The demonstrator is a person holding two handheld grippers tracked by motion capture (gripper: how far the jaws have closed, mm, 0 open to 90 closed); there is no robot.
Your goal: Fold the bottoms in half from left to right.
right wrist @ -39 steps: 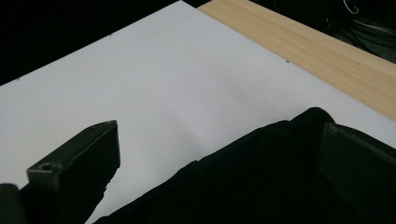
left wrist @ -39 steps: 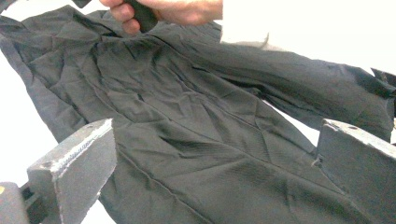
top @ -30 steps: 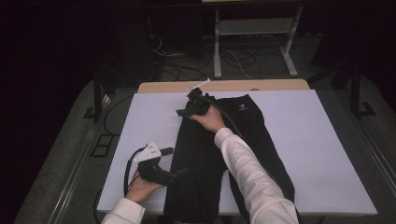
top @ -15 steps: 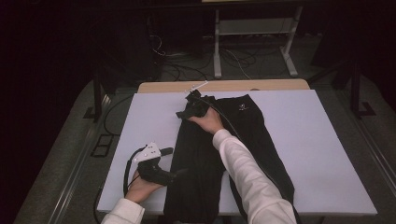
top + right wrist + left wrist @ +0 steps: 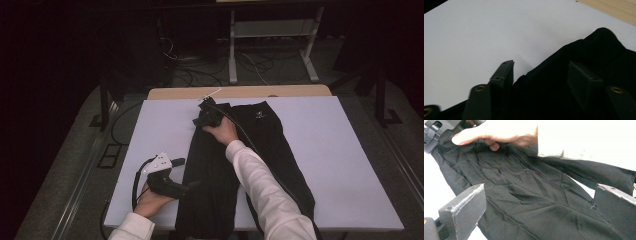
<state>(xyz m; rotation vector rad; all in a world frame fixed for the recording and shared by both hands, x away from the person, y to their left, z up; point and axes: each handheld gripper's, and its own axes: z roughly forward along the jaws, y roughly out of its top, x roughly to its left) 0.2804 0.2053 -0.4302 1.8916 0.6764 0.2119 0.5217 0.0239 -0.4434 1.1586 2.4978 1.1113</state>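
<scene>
**Both grippers working on dark trousers spread across the white table**

The left gripper (image 5: 534,202) is holding its two black jaws wide apart, with nothing between them; creased dark fabric is lying in the gap, farther off. In the high view this left gripper (image 5: 192,185) is sitting at the near left edge of the black trousers (image 5: 235,170), its jaw tips just reaching that edge, while the left hand (image 5: 150,200) is gripping its handle from below. Whether the tips are touching the cloth is not clear from above.

The right gripper (image 5: 540,75) is also standing with its jaws parted, one resting over the white surface and the other over the black cloth, so that the garment's edge is running between them. They are not clamping it. In the high view the right gripper (image 5: 206,116) is lying at the far left corner of the trousers, with the right hand (image 5: 222,131) pressing down on the fabric just behind it and a white sleeve (image 5: 260,190) stretching across the garment.

The trousers are lying lengthwise down the middle of the white table (image 5: 340,165), the end bearing a small pale logo pointing away from the person and the near end reaching the table's near edge. A cable is looping from the left gripper over the near left side of the table.
</scene>
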